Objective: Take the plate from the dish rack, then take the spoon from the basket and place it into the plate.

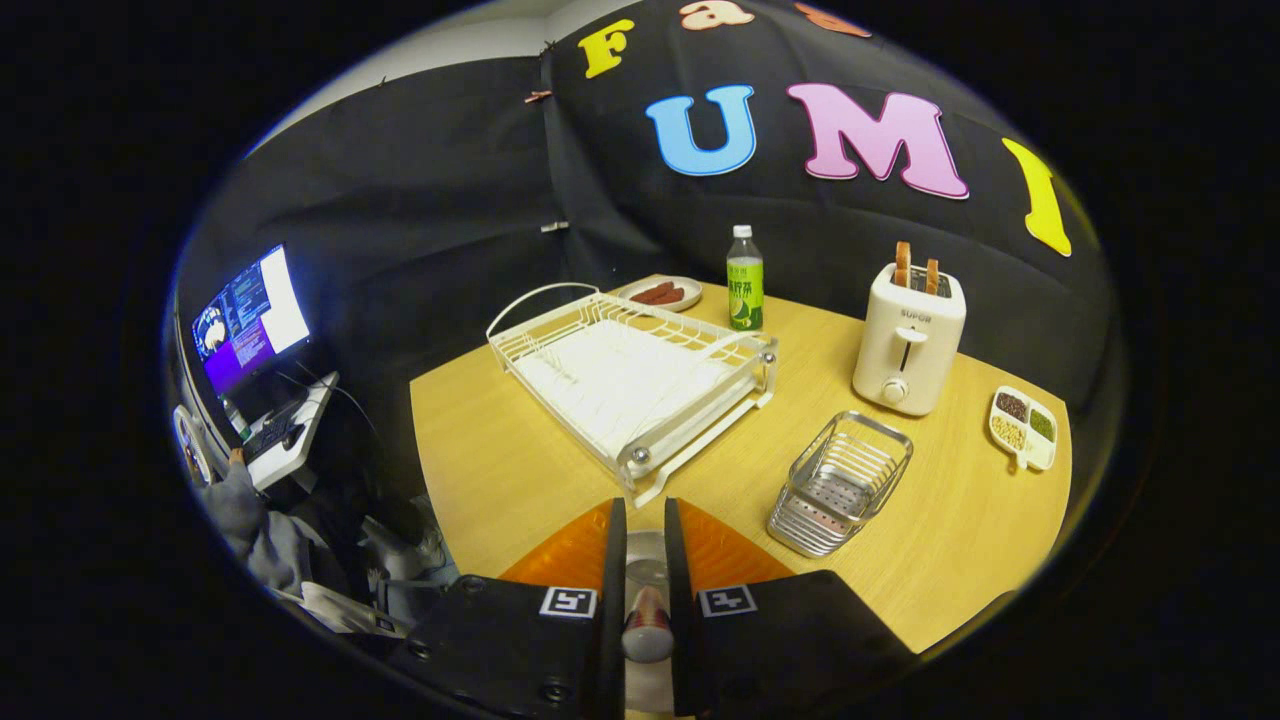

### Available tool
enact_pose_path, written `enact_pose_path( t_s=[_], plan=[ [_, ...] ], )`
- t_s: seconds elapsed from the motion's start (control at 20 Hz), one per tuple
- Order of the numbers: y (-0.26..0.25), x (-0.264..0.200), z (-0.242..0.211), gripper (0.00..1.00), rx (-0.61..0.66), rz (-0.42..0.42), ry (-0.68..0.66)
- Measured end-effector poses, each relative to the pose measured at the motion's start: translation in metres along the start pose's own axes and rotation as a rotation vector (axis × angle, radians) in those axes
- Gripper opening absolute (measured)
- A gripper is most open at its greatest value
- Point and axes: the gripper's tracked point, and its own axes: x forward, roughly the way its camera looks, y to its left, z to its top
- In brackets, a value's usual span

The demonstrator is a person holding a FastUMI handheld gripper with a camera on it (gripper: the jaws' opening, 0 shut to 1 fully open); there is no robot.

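while gripper [645, 520] pinches spoon [647, 610] — steel bowl, reddish handle — over orange plate [560, 555].

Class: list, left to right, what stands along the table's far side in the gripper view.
The plate of sausages → green bottle → toaster → divided dish. Nearer, the gripper is shut on the spoon over the orange plate.

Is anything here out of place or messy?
Nothing stands out. The white wire dish rack and silver mesh basket stand upright on the wooden table; the gripper pinches a metal spoon over the orange plate.
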Motion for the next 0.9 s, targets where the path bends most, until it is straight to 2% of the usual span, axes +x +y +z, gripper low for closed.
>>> enact_pose_path(
  t_s=[0.4, 0.6, 0.7, 0.75, 0.8, 0.9],
  plan=[
    [0.001, -0.002, -0.021, 0.23, -0.009, 0.016, 0.045],
    [-0.004, 0.001, -0.020, 0.23, 0.037, 0.000, 0.058],
    [-0.010, 0.001, -0.022, 0.27, 0.058, -0.023, 0.076],
    [-0.011, 0.001, -0.022, 0.34, 0.075, -0.023, 0.080],
    [-0.015, 0.001, -0.020, 0.57, 0.087, -0.038, 0.081],
    [-0.021, 0.000, -0.015, 0.85, 0.121, -0.061, 0.093]
  ],
)
